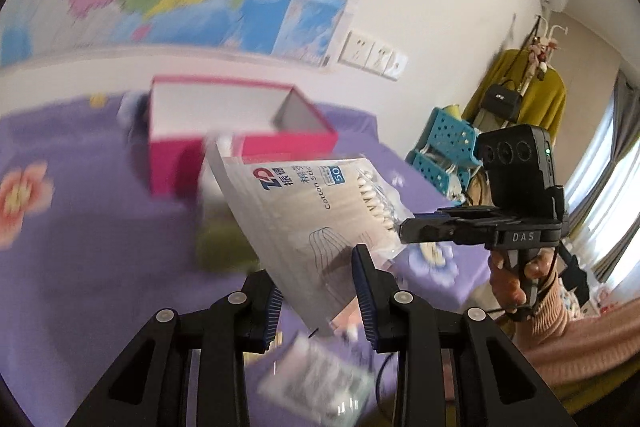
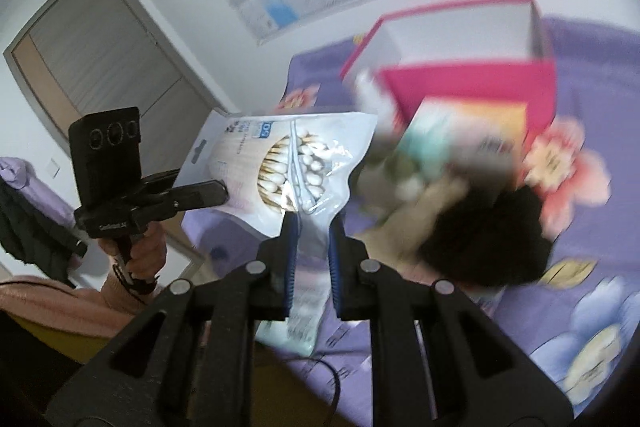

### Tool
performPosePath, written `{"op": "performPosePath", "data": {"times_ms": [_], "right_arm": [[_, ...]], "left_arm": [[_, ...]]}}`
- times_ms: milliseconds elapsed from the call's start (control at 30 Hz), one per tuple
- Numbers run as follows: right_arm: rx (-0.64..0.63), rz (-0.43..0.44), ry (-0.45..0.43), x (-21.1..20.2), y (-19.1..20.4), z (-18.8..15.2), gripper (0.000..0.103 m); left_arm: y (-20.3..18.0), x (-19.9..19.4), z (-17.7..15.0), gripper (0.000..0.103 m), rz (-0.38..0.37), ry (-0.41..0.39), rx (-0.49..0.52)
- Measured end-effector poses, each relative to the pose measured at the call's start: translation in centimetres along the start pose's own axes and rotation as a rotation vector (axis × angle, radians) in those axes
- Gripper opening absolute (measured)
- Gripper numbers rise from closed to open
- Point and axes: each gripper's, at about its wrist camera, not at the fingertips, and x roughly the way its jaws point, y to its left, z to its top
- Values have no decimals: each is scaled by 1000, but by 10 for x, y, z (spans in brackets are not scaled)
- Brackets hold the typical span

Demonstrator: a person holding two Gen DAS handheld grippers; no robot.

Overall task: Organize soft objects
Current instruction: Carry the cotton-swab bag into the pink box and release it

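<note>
Holding one packet of cotton swabs [image 1: 316,199] aloft between both tools, above purple flowered bedding [image 1: 80,211]. Left tool [image 1: 318,291] clamped on packet's lower edge at bottom centre of left view; right tool [image 2: 312,239] nearly closed, pinching packet's lower edge at centre of right view. Packet hung in mid frame, just in front of open pink box [image 1: 240,131], clear of the bedding. Box interior looked bare as far as visible. Judged early in task: nothing seen stowed yet. Left outside the box: black fuzzy item [image 2: 488,239] at right of right view, blurred bundle beside it, another clear packet [image 1: 320,383] at bottom of left view.
</note>
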Motion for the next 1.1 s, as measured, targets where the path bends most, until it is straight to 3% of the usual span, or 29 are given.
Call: {"op": "performPosePath", "data": {"times_ms": [300,567,1100], "right_arm": [[-30,-117,-115,-36,-20,63,17],[34,-172,-157,-40,-60,106,17],[176,-240,-135,-14,-144,154,17]], "left_arm": [[-10,47,79,32,9,-13,60],[3,92,123,33,17,43,14],[28,169,158,35,137,193,-61]]}}
